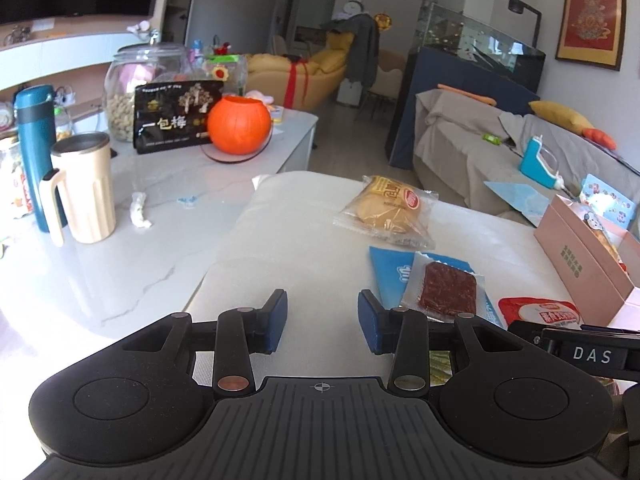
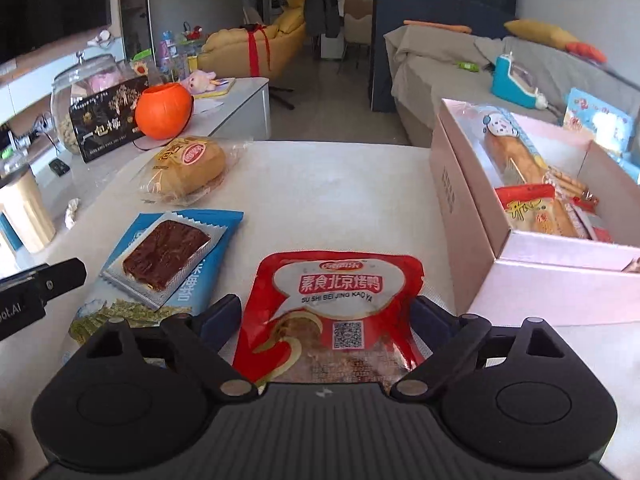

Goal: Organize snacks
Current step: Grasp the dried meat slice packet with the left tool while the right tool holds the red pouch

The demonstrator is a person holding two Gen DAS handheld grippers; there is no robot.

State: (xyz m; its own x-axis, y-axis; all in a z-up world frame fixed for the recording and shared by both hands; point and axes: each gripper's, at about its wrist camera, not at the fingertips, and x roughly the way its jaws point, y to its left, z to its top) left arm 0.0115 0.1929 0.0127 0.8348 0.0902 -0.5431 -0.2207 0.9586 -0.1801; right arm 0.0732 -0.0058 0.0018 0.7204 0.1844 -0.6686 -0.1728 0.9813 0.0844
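The red pouch (image 2: 332, 312), a flat sealed snack pack with white lettering and a printed code square, lies on the white cushioned surface (image 2: 340, 184) between the jaws of our right gripper (image 2: 324, 316). These jaws stand wide apart, one on each side of the pouch; we see no pad pressing on it. Just to its left lies a clear packet holding a dark brown slab (image 2: 164, 256), resting on a blue seaweed pack (image 2: 160, 276); farther off sits a wrapped bun (image 2: 186, 168). To the right stands the open pink box (image 2: 460, 216), already holding several snacks. Our left gripper (image 1: 322, 320) hovers near the brown slab with jaws partly apart and nothing between them.

Risks, as we judge them: the pouch is thin and glossy, so jaws closing on its flat sides may buckle it or slide off rather than lift it. The soft surface could let it sink under pressure. The two grippers work close together and might collide. A carry toward the box could catch the pouch on the near wall.
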